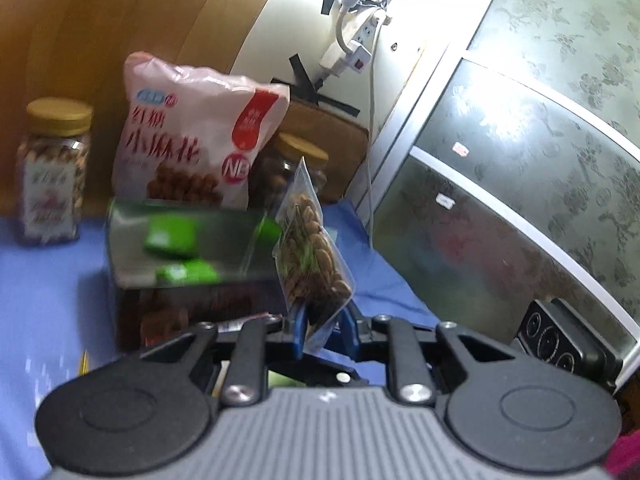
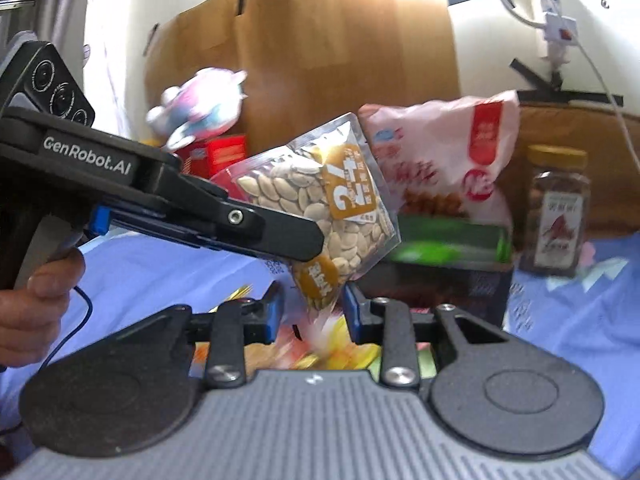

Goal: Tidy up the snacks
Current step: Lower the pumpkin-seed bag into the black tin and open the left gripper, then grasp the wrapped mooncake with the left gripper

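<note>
While our left gripper (image 1: 322, 330) pinches the seed pouch (image 1: 310, 240) aloft beside the box (image 1: 188, 256), our right gripper (image 2: 314, 312) gapes below it, so we judge boxing comes next.

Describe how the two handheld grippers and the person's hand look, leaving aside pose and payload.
The left gripper has a matte black body with white "GenRobot.AI" lettering, blue finger pads, round lenses on its rear block and a thin blue cable by the bare hand. The right gripper has a ribbed grey housing, black linkages with silver screws and blue fingers.
</note>
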A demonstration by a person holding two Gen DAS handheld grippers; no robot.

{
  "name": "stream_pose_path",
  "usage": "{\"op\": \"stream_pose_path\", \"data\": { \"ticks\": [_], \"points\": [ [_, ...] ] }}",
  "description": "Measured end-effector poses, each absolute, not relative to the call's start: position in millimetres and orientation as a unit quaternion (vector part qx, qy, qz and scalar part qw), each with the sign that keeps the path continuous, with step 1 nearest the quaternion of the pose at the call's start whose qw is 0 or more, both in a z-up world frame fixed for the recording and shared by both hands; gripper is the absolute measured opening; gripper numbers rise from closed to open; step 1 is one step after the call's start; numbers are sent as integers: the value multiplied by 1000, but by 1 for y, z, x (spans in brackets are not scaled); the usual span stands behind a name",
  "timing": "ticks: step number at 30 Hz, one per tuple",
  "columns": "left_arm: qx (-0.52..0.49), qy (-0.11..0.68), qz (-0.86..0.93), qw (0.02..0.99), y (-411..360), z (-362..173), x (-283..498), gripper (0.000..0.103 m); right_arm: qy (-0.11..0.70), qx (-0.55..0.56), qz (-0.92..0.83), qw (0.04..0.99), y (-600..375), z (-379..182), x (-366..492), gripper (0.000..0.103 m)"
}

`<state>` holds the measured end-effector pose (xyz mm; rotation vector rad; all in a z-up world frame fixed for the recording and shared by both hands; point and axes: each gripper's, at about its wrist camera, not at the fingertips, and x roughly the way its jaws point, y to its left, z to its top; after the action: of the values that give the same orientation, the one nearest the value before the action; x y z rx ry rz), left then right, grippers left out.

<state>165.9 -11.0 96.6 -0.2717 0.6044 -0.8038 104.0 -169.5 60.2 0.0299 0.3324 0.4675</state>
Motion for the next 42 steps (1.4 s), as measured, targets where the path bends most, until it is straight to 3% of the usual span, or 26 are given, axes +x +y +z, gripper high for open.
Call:
{"op": "stream_pose_path", "data": {
  "ticks": [14, 23, 27, 31, 35, 40, 42],
  "points": [
    [-107, 337, -312, 882, -29, 66, 286, 19, 190, 73, 123, 971, -209, 47, 182, 41],
    [-161, 305, -268, 899, 52, 69, 227, 27, 186, 158, 175, 954, -224, 52, 143, 44],
    [-182, 322, -236, 899, 92, 51, 195, 33, 233, 165, 261, 922, -198, 40, 124, 50],
    [-196, 341, -236, 889, 108, 35, 178, 33, 293, 124, 312, 895, -162, 22, 101, 51],
    [-190, 339, -278, 879, 97, 32, 170, 55, 324, 89, 304, 892, -140, 12, 89, 52],
    [-180, 355, -279, 874, 81, 20, 175, 52, 324, 43, 289, 900, -117, 9, 89, 66],
    [-196, 356, -279, 870, 85, 17, 174, 42, 320, 20, 285, 903, -109, 7, 90, 66]
  ]
}}
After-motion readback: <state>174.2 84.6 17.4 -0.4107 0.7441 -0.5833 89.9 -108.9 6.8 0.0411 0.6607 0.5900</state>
